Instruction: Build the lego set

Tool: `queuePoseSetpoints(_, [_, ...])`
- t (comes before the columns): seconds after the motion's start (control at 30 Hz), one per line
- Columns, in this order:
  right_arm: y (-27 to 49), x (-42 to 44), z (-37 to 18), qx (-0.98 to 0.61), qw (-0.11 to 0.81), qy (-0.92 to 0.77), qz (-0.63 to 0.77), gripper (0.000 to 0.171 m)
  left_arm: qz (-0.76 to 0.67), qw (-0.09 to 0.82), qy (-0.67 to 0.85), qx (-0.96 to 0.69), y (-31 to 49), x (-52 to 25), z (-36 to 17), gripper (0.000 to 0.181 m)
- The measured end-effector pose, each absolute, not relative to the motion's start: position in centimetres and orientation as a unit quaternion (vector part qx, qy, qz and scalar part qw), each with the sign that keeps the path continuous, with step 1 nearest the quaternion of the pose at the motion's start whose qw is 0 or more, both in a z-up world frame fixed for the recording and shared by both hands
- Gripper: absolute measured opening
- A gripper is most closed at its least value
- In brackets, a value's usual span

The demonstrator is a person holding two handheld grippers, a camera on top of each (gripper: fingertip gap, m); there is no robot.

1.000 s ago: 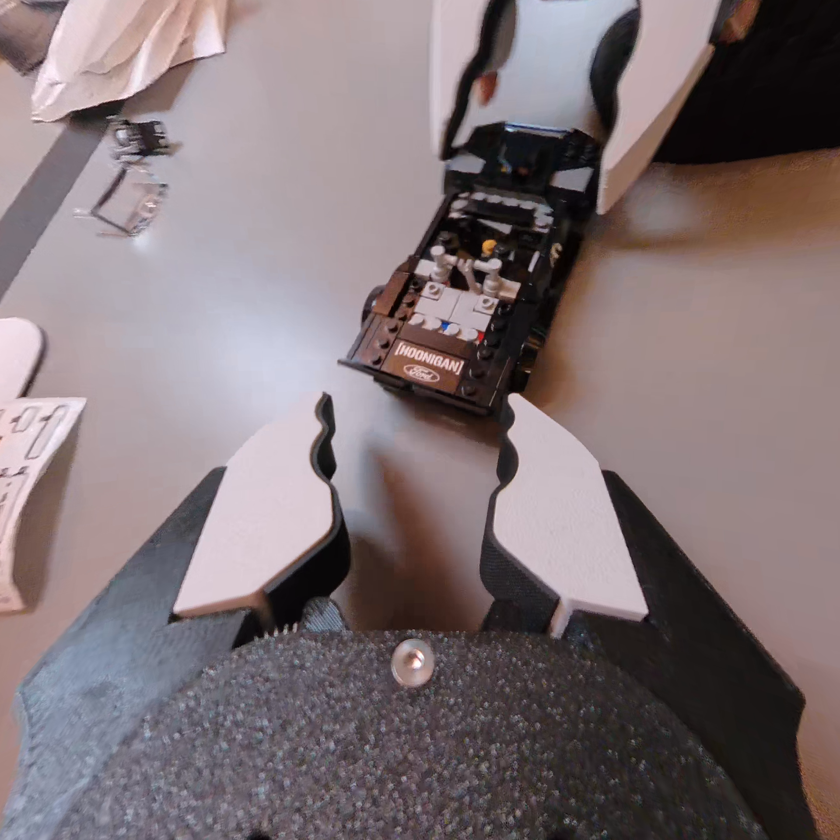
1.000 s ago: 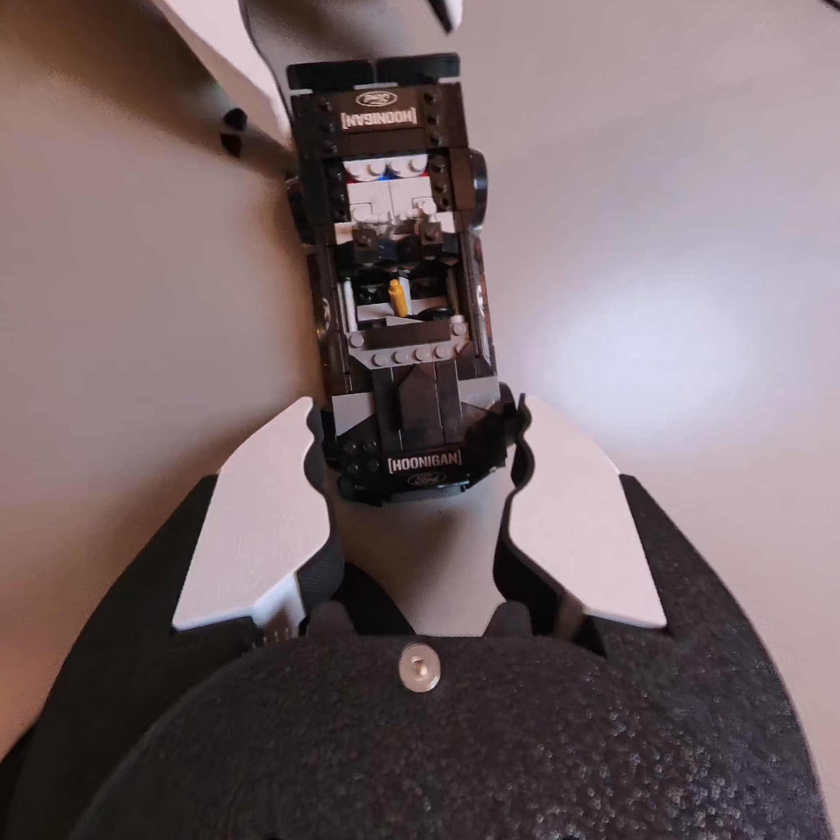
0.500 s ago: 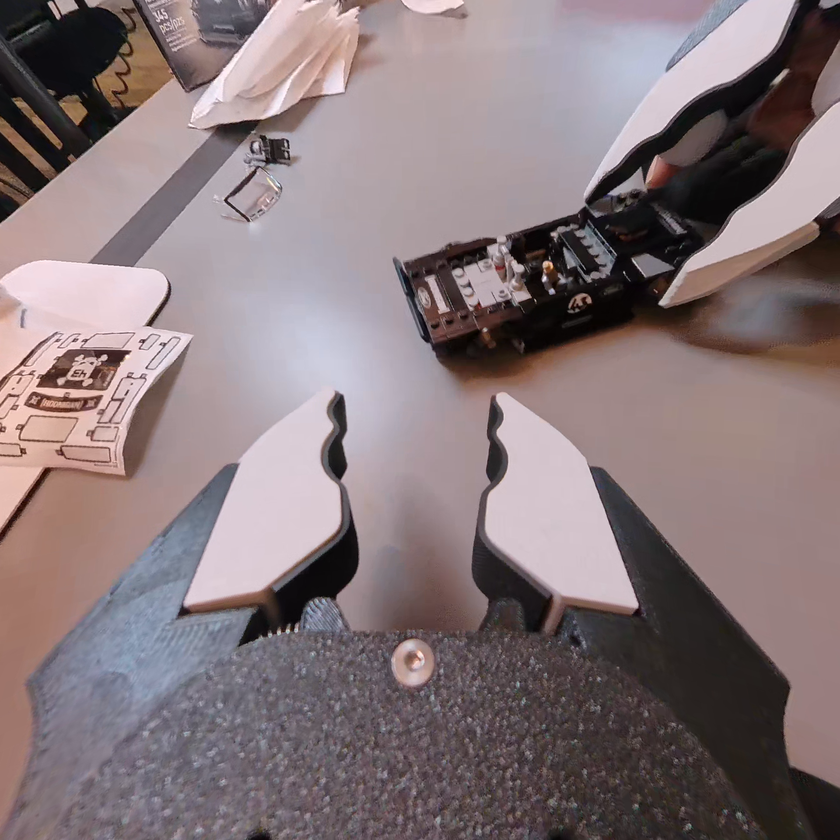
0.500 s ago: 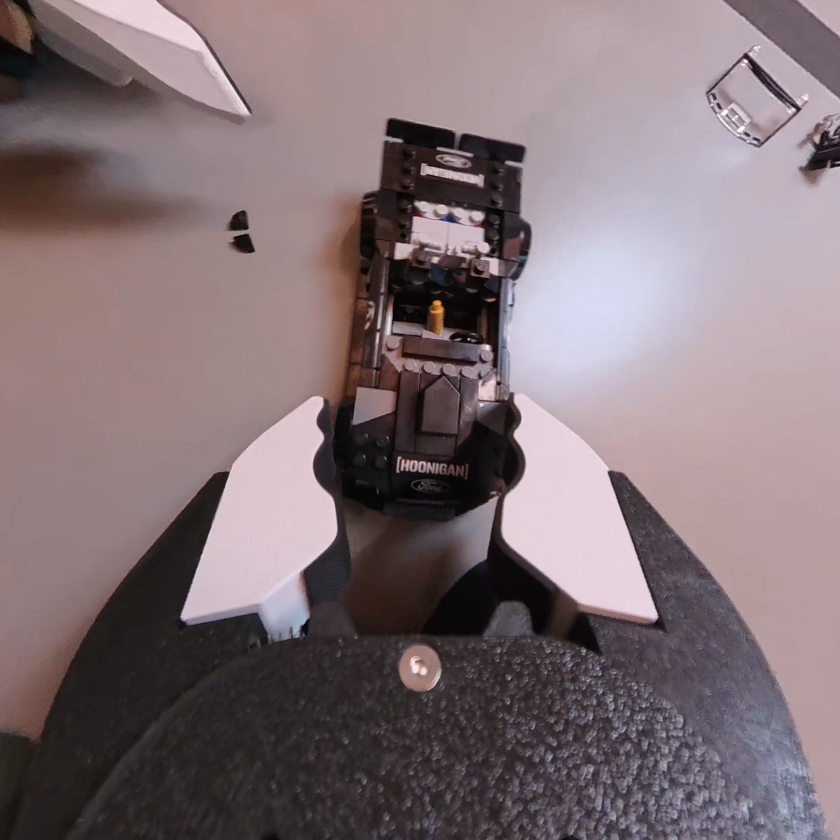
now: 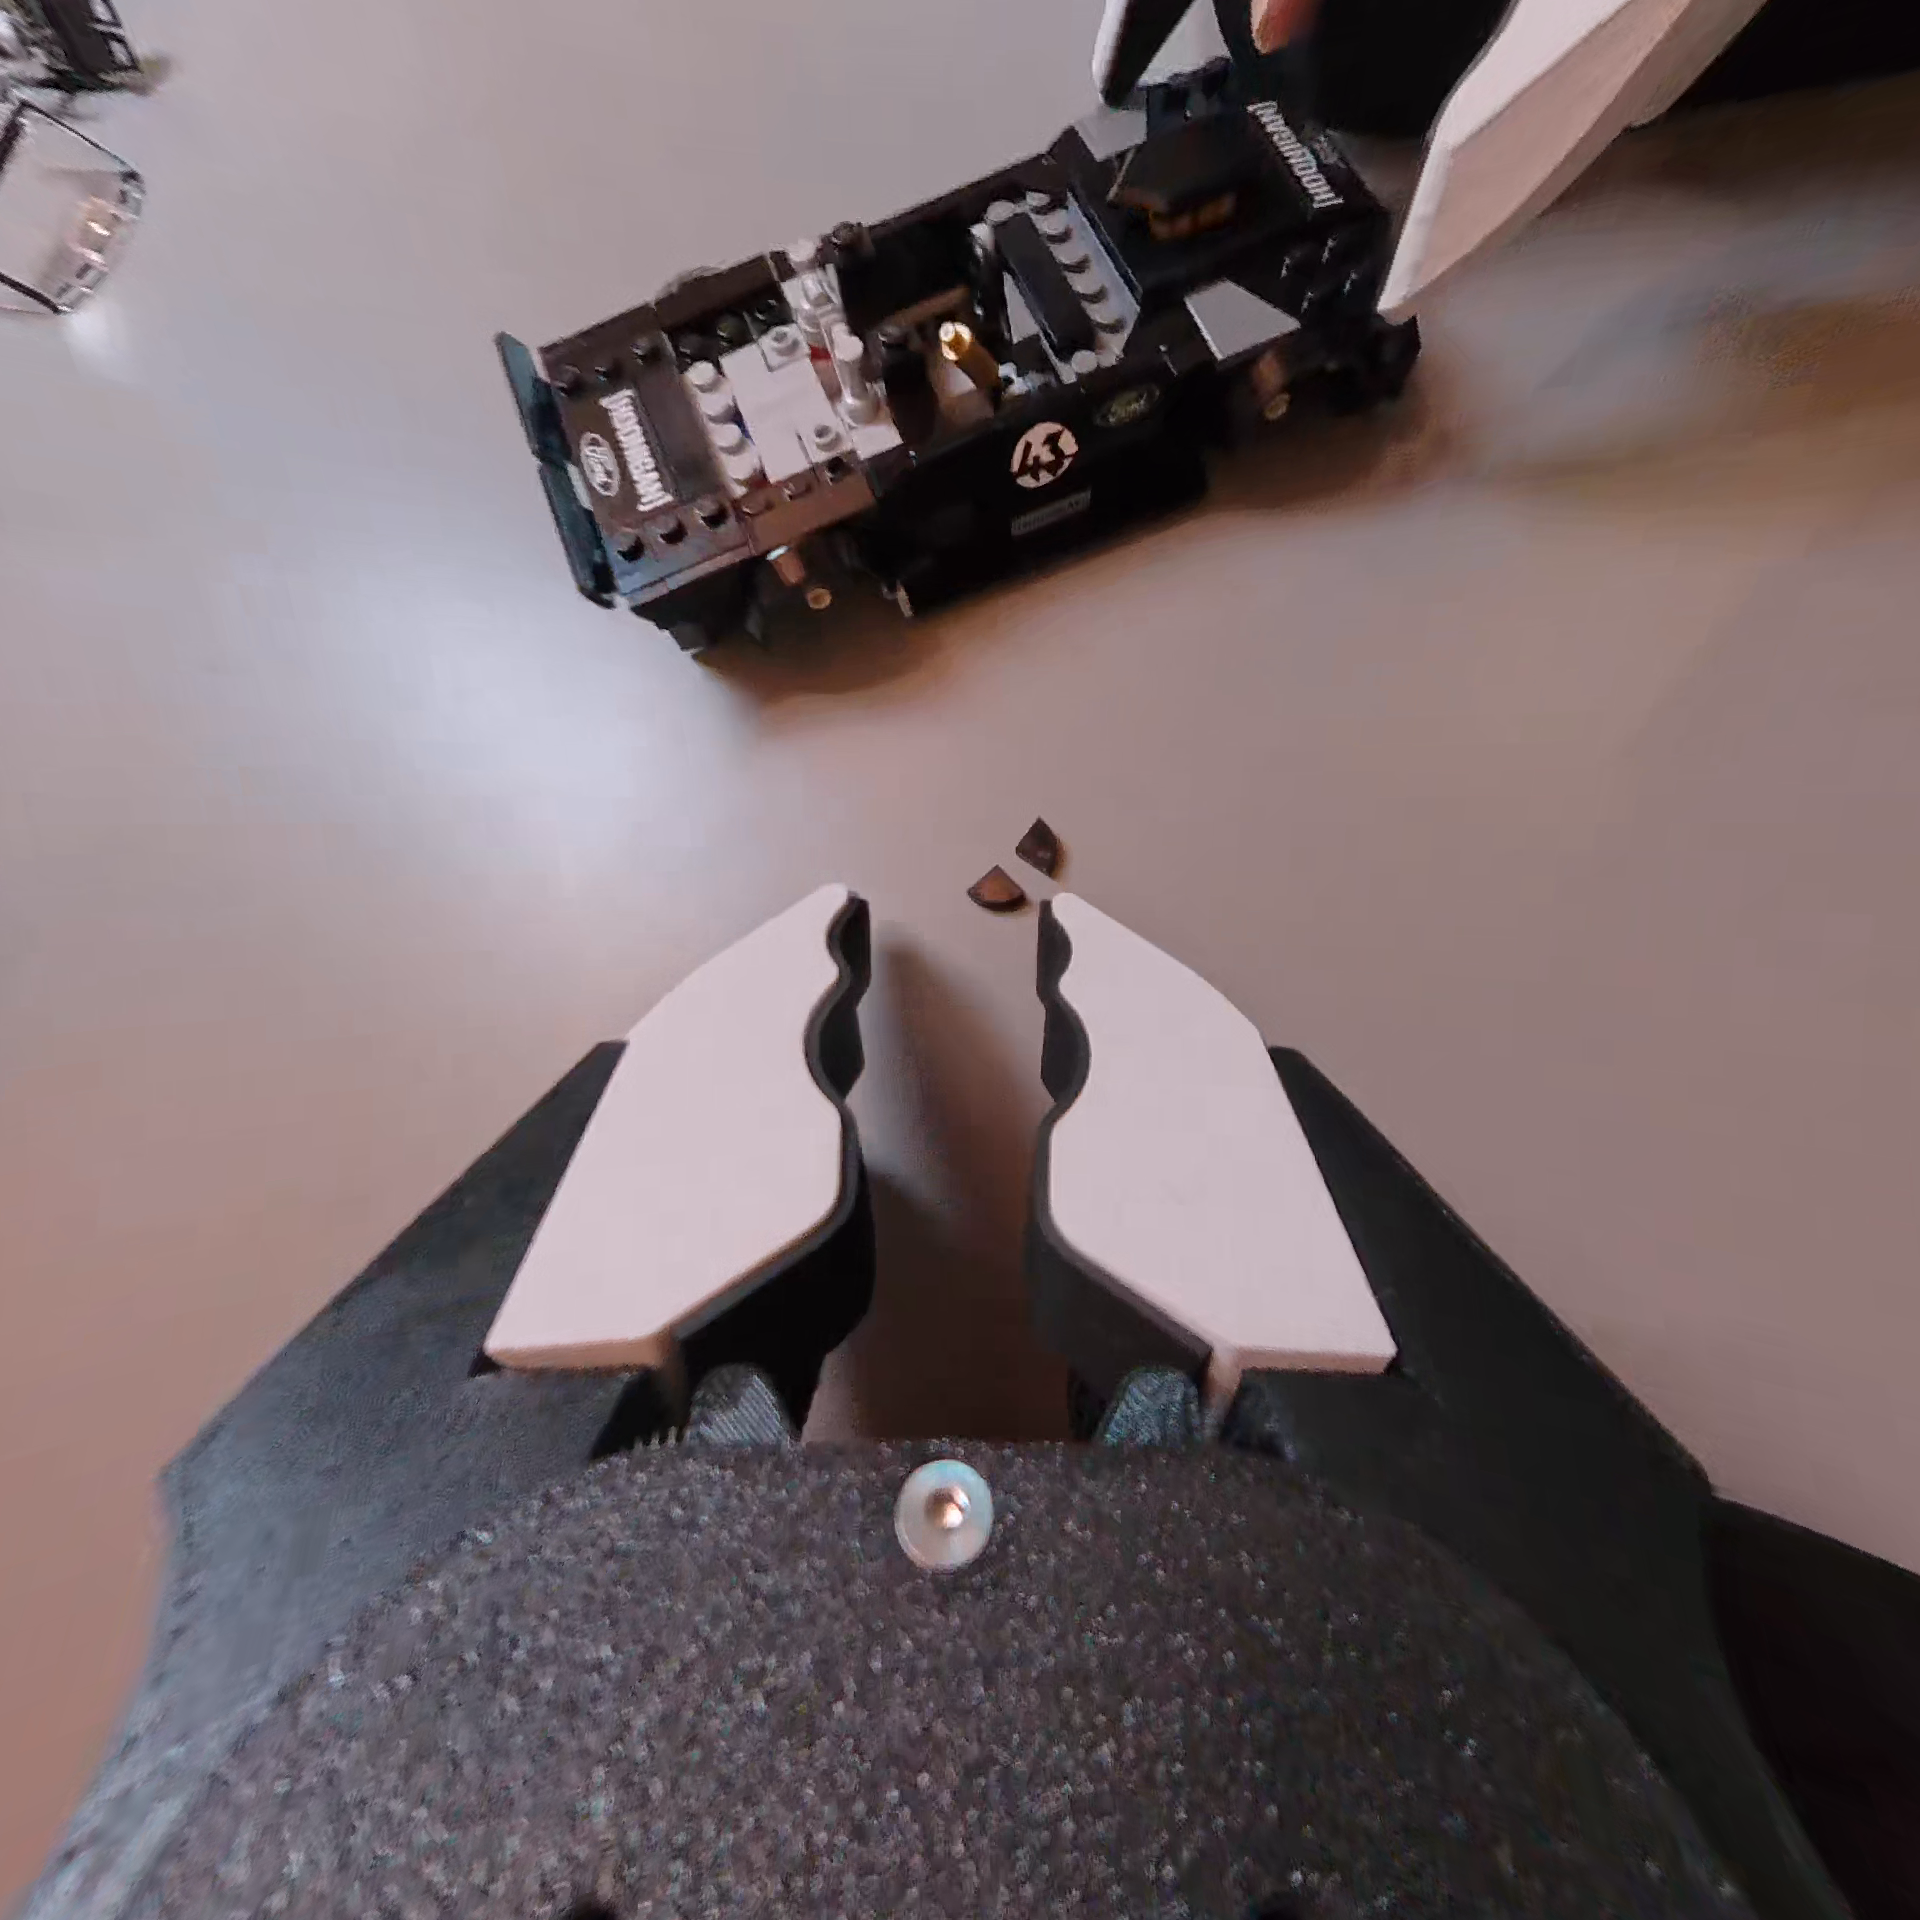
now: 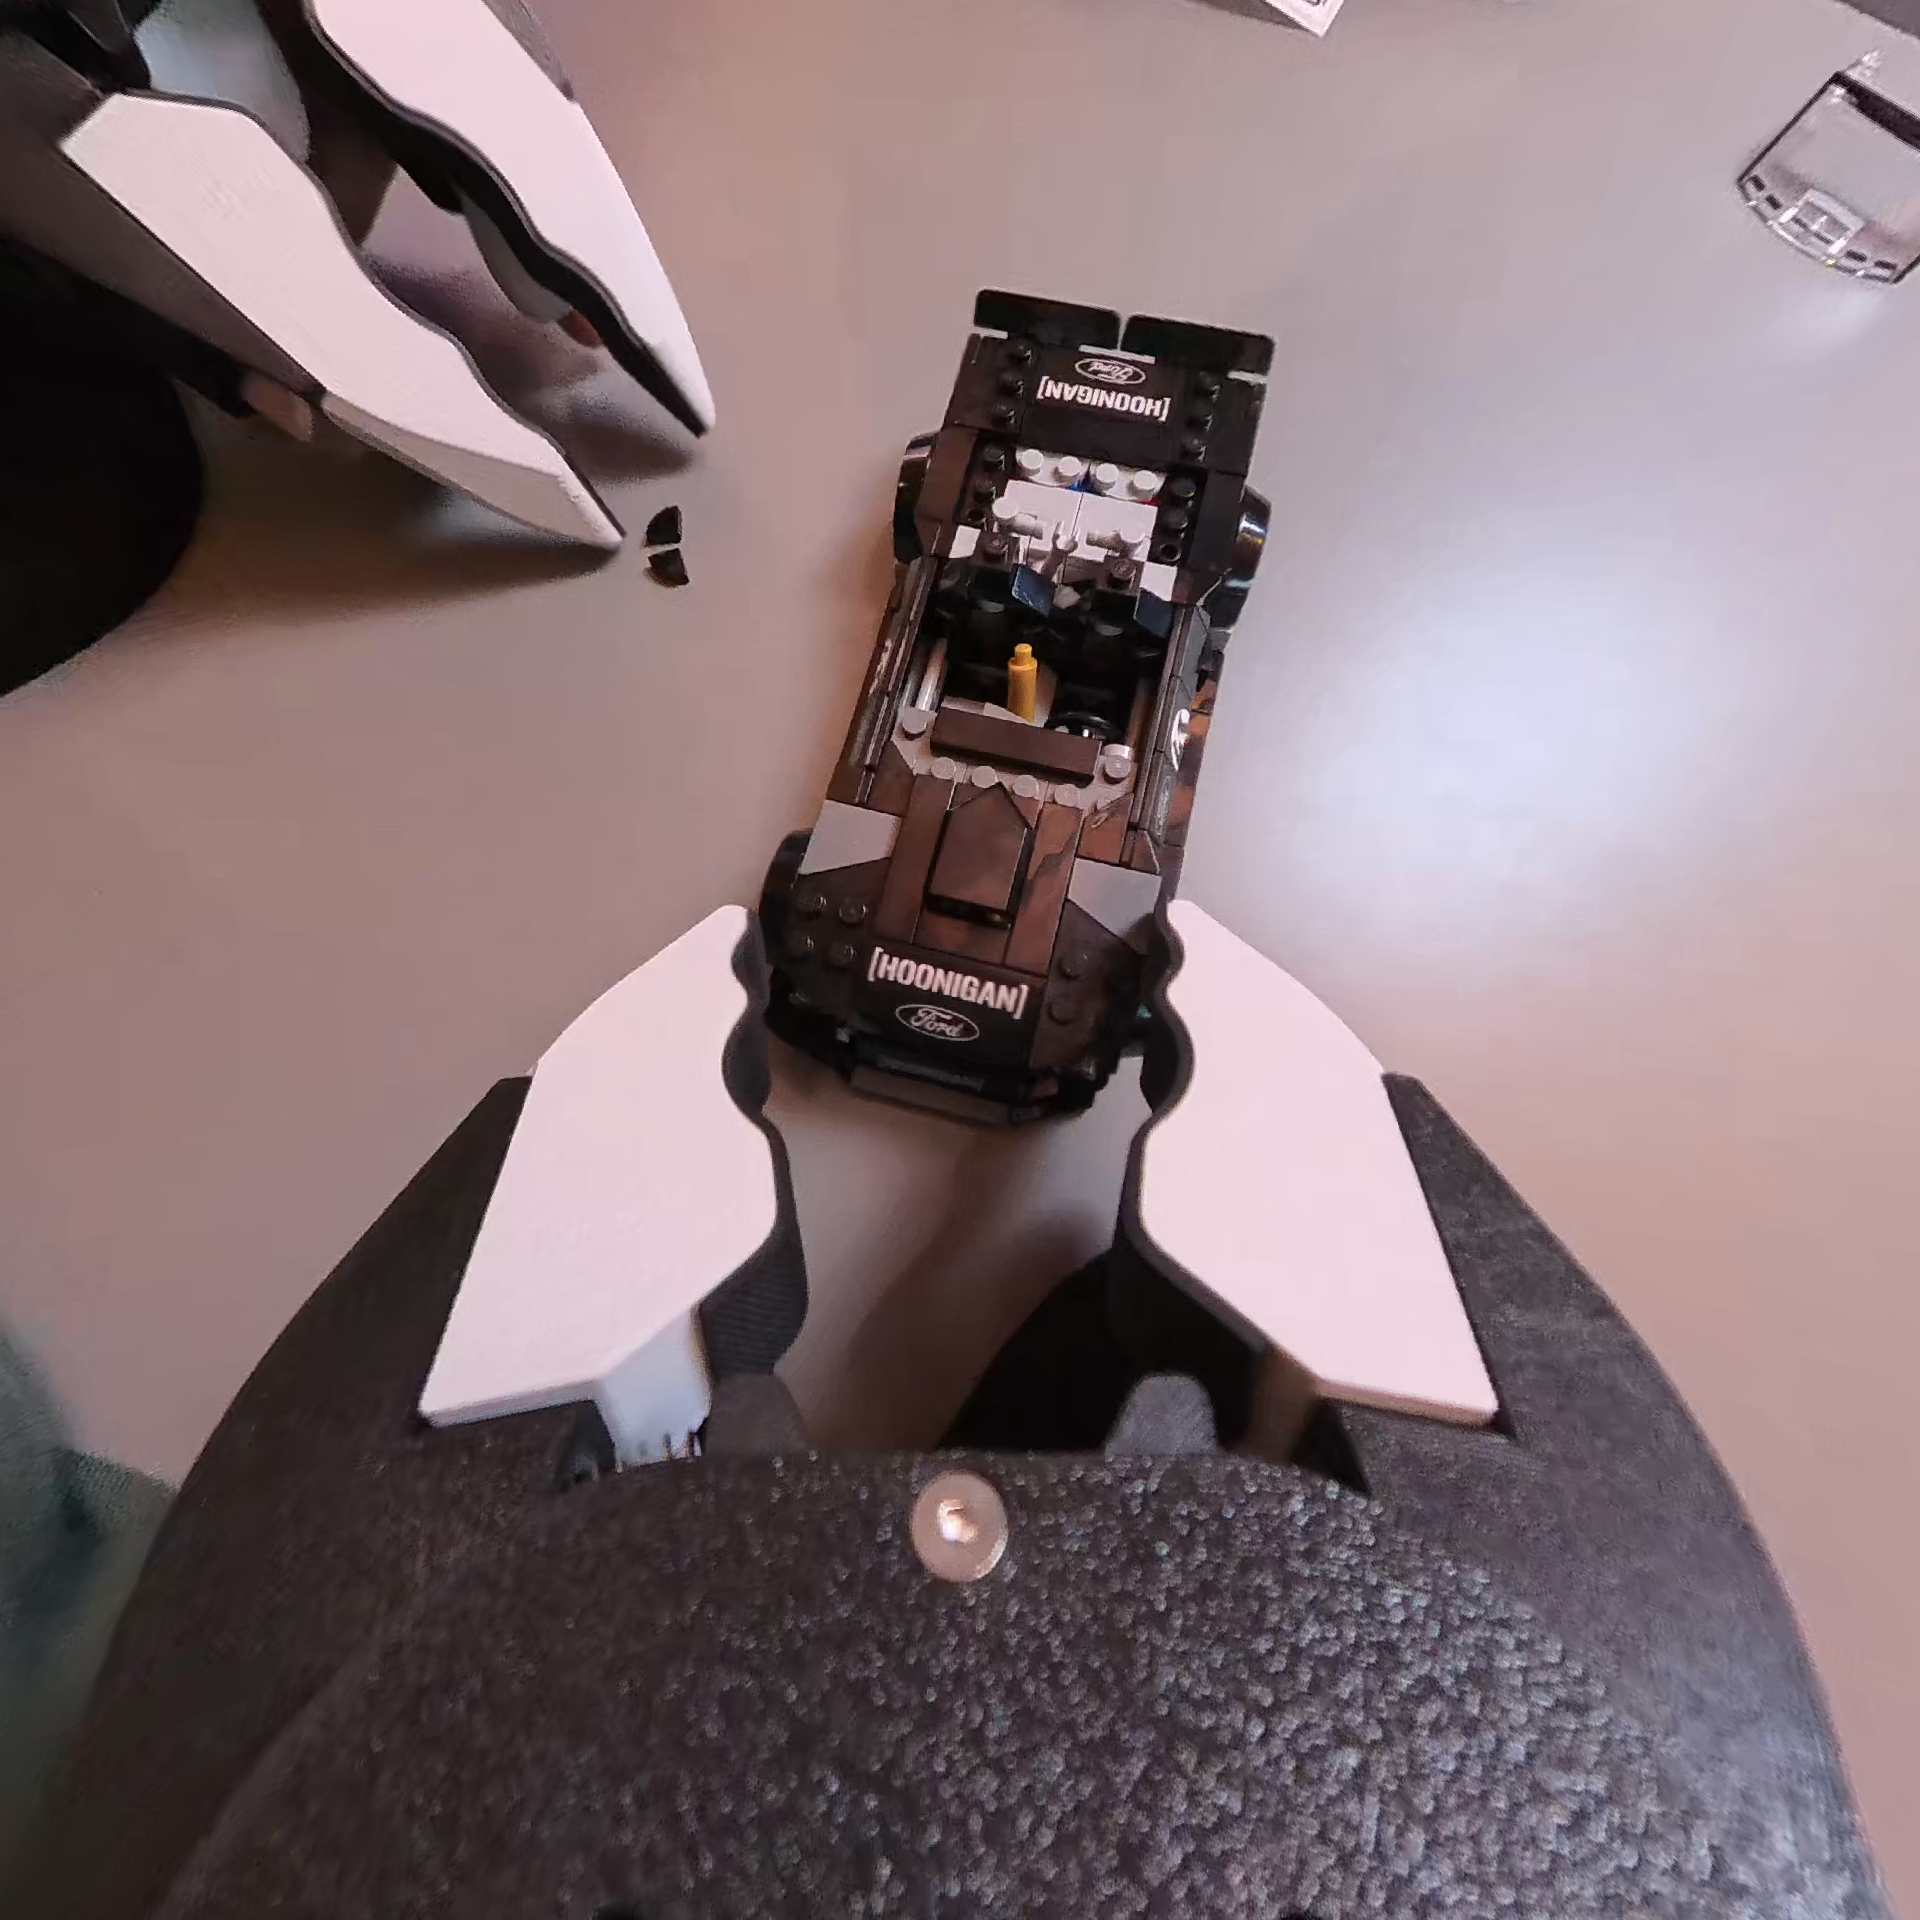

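A black lego car, roofless with a yellow lever in the cabin, lies on the grey table. My right gripper is shut on its front end, one finger on each side. The car and the right gripper also show in the left wrist view. Two small black quarter-round pieces lie on the table just ahead of my left gripper's right fingertip. My left gripper is open and empty. In the right wrist view the left gripper is left of the car, its tips beside the small pieces.
A clear windscreen piece lies at the far left; it also shows in the right wrist view at the top right. A small dark part lies beyond it. A paper corner shows at the top edge.
My left gripper has moved away from the car's rear and down to the two small black pieces, narrowing a little. My right gripper keeps hold of the car's front.
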State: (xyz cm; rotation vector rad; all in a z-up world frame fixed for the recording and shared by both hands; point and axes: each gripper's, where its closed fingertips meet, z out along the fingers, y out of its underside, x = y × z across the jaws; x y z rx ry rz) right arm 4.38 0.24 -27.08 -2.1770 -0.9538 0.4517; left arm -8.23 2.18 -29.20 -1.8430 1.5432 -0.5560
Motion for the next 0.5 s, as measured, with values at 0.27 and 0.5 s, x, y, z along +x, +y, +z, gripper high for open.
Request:
queuePoseSetpoints(0.27, [-0.24,3.97,-26.95,-0.835,0.358,-0.368,0.198,0.065,-0.226,0.306,0.609,-0.696,1.56,-7.57,-29.54,0.015])
queuePoseSetpoints(0.5, [-0.45,3.76,-26.90,-0.831,0.355,-0.373,0.208,0.064,-0.223,0.308,0.608,-0.697,1.44,-7.53,-29.55,0.011])
